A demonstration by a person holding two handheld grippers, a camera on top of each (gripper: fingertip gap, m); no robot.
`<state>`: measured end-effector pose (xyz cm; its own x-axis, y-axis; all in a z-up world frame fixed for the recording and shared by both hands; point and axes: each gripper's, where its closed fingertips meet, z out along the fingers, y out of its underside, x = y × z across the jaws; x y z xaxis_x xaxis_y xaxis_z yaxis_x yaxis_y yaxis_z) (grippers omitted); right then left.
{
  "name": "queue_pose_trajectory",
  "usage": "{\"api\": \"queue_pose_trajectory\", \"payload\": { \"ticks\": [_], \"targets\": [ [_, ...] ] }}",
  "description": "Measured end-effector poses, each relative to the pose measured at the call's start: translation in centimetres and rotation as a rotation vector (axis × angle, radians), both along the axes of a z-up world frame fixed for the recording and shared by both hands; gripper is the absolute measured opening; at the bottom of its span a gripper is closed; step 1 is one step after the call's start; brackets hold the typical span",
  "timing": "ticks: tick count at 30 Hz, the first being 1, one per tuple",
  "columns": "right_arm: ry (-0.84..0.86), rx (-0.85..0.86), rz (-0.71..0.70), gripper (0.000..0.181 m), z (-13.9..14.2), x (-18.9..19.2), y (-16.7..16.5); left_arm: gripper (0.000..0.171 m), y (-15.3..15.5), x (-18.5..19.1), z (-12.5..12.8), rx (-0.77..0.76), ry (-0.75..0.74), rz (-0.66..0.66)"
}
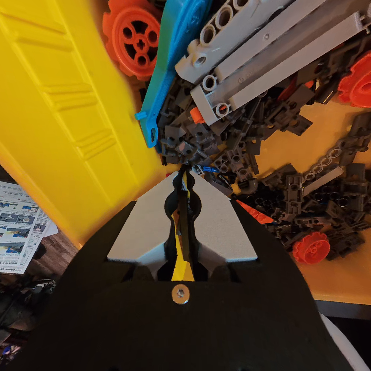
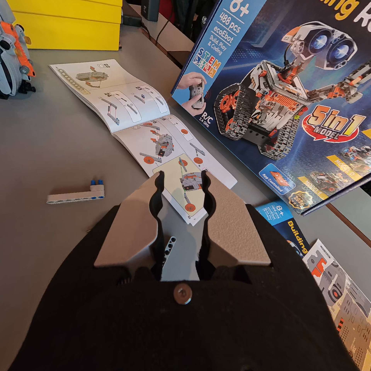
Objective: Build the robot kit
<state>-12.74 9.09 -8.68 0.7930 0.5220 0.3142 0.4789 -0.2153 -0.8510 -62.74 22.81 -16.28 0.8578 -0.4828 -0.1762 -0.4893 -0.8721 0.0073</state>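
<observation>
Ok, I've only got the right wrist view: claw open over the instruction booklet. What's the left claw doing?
Observer: The left claw looks shut on a thin black flat strip, with its tips at a pile of dark grey plastic building pieces.
Operator: Where's that pile?
Observer: Inside a yellow plastic bin, on its floor close to the wall.
Operator: Anything bigger in there?
Observer: Long light grey beams with round holes lie on top of the pile, a blue flat plastic piece sits along the wall, and there is an orange toothed wheel behind it.
</observation>
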Motion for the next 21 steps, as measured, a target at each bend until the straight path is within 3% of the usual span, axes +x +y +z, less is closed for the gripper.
{"api": "queue_pose_trajectory", "payload": {
  "ticks": [21],
  "targets": [
    [-0.064, -0.031, 0.066, 0.036, -0.8, -1.5, -0.8, 0.002, 0.0, 0.1, 0.0, 0.042, 0.021, -0.171]
  ]
}}
